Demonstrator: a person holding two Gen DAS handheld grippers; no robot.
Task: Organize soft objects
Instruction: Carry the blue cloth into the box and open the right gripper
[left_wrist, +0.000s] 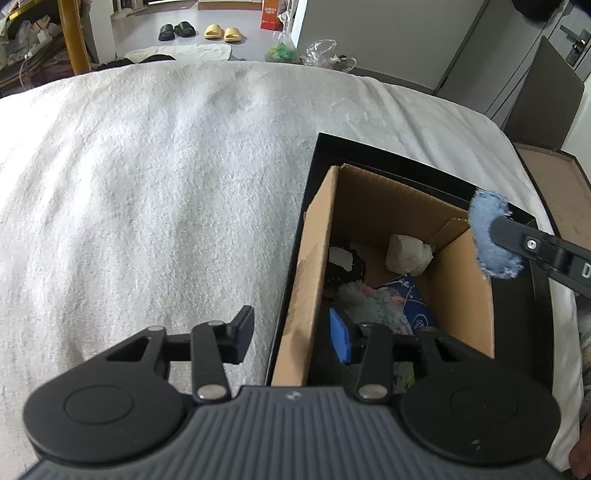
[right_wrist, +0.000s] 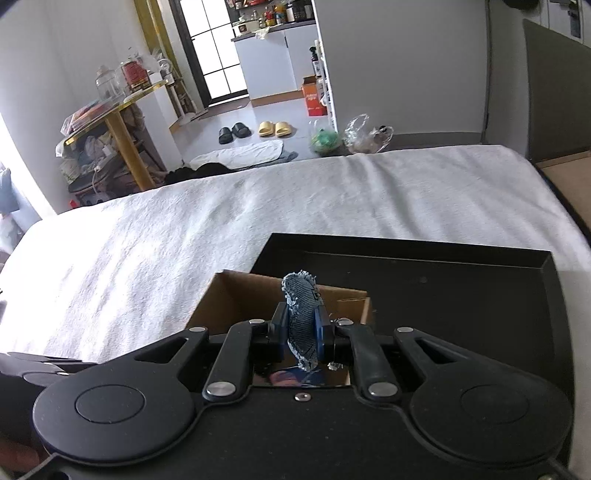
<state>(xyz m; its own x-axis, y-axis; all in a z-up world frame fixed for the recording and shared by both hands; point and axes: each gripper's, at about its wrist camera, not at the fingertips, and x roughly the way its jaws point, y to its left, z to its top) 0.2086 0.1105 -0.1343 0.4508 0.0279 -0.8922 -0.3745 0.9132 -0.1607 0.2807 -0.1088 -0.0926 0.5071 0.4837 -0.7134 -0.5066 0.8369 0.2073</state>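
Observation:
An open cardboard box (left_wrist: 314, 258) stands in a black tray (left_wrist: 317, 155) on a white blanket. Inside lie several soft things: a white crumpled bundle (left_wrist: 408, 254), a fluffy grey-green piece (left_wrist: 369, 302), a dark blue printed cloth (left_wrist: 413, 299). My left gripper (left_wrist: 295, 334) is open, straddling the box's left wall, one finger outside and one inside. My right gripper (right_wrist: 301, 326) is shut on a frayed blue denim piece (right_wrist: 301, 314) and holds it over the box (right_wrist: 229, 299); it also shows in the left wrist view (left_wrist: 491, 236) at the box's right wall.
The white blanket (left_wrist: 147, 184) covers the bed to the left and beyond the tray (right_wrist: 406, 266). Past the bed's far edge are plastic bags (right_wrist: 365, 136), slippers (right_wrist: 275, 128) and a floor towel. A yellow-legged table (right_wrist: 122, 147) with clutter stands at the far left.

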